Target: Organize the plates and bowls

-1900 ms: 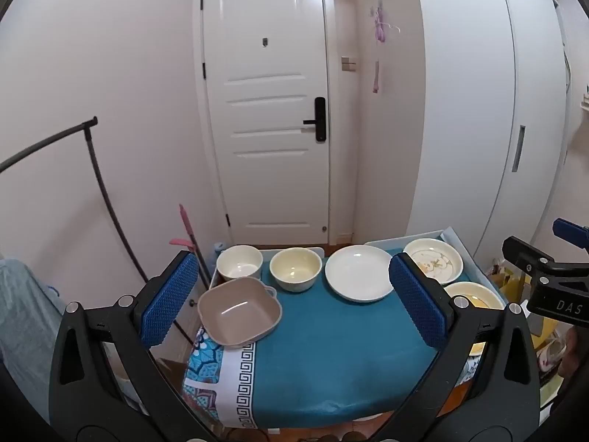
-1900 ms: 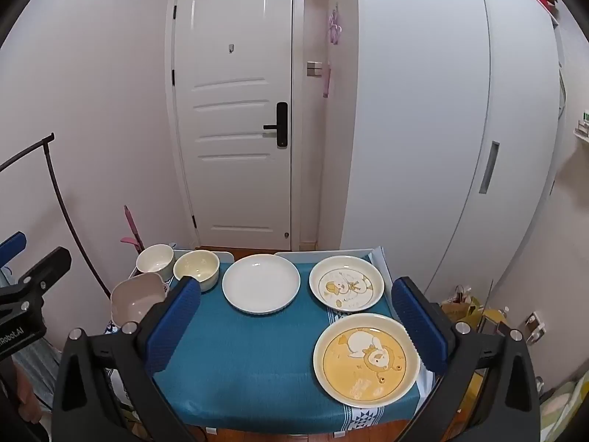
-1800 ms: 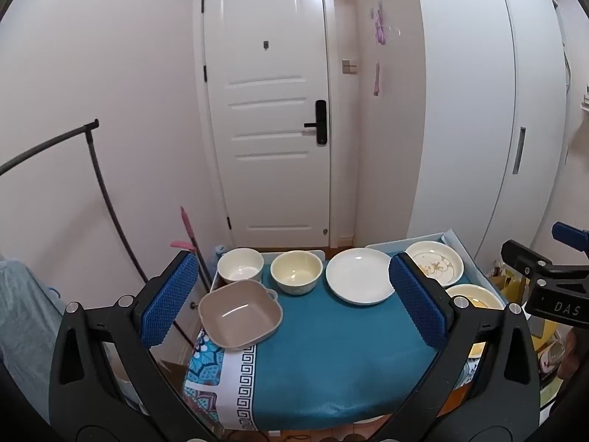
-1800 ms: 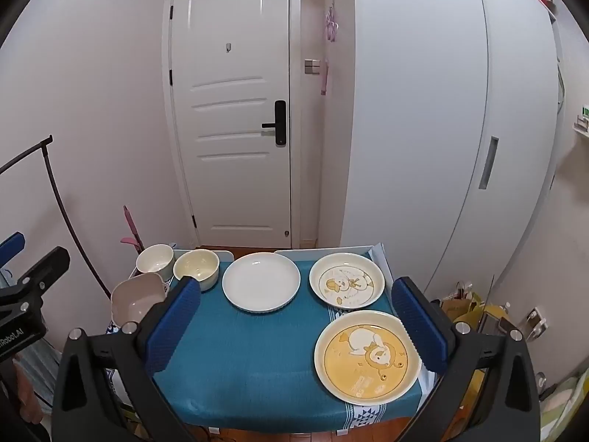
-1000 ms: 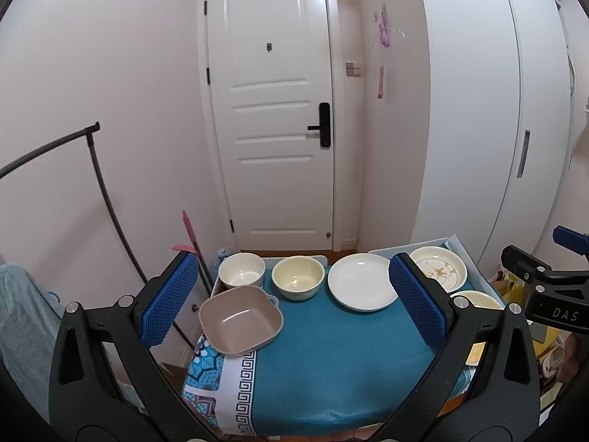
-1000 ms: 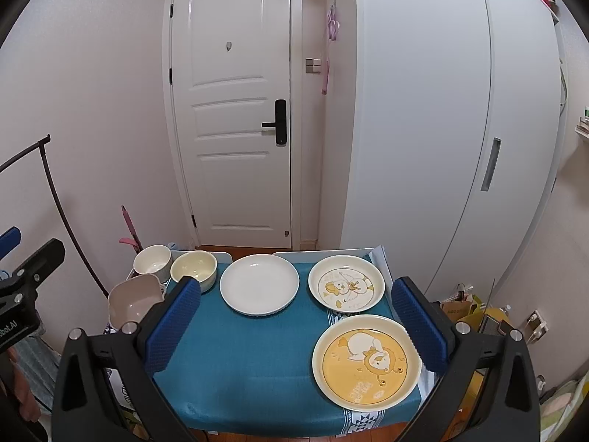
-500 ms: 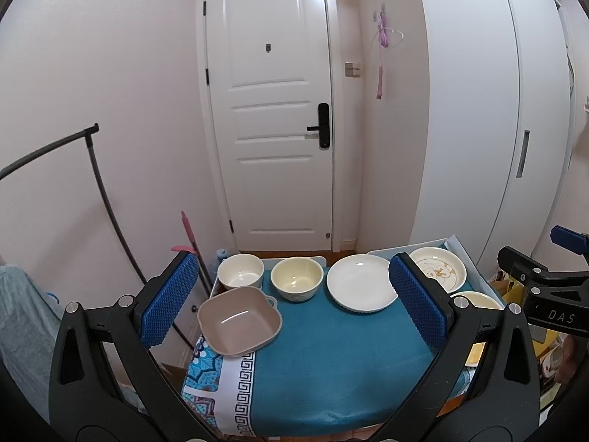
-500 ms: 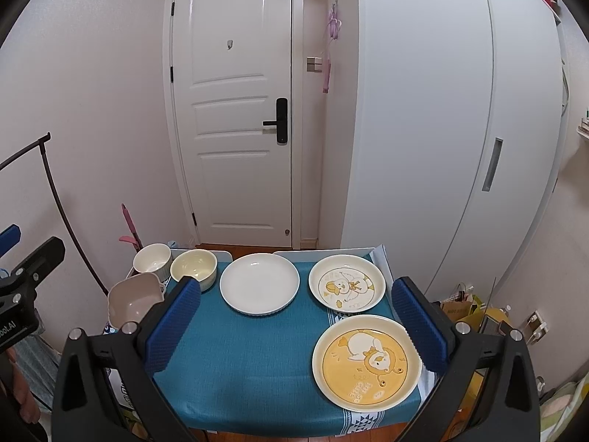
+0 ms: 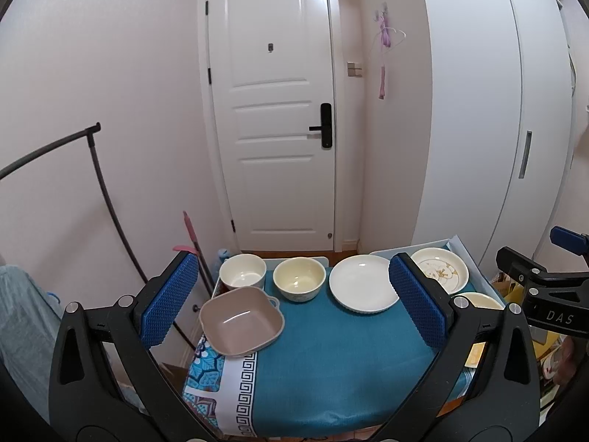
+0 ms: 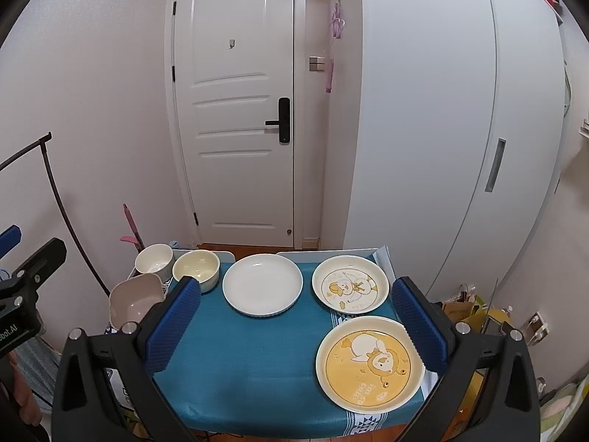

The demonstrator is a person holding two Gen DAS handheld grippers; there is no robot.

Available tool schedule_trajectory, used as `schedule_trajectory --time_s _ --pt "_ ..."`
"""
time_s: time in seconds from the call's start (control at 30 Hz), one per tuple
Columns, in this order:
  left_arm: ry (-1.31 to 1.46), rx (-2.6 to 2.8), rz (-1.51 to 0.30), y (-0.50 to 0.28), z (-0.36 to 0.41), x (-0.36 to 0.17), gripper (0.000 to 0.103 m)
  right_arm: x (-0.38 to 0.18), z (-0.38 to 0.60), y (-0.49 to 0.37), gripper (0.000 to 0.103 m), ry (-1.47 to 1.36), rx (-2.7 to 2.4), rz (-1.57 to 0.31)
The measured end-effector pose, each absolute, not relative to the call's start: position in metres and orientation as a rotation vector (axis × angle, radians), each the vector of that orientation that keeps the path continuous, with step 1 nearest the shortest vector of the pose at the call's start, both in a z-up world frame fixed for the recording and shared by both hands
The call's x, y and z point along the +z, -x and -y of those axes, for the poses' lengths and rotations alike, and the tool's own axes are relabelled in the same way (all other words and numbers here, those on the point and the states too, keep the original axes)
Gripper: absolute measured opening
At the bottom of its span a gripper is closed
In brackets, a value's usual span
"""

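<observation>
Both the left gripper [image 9: 294,304] and right gripper [image 10: 296,324], ribbed blue pads spread wide and empty, hover above glossy round plates and bowls on a teal cloth [image 10: 257,361].

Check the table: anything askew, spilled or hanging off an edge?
Mostly tidy, no spills. The brown square bowl sits at the table's left edge and looks tilted, possibly overhanging. The yellow cartoon plate lies close to the front right corner. Both grippers, left and right, are open and empty.
</observation>
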State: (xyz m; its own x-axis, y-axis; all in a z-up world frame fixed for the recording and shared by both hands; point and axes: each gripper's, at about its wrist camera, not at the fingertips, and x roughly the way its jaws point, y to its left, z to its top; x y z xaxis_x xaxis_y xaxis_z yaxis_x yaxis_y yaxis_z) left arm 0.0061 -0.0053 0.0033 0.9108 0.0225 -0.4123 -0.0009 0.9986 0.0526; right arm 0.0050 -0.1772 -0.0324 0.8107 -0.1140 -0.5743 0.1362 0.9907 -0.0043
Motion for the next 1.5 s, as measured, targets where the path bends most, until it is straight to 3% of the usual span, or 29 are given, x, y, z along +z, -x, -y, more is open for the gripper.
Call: schedule_trajectory --time_s 1.5 --pt "-0.059 0.036 -0.438 -0.0110 0.0061 0.0021 0.103 -0.0316 0.1739 -0.0089 0.103 -0.023 -0.139 -0.619"
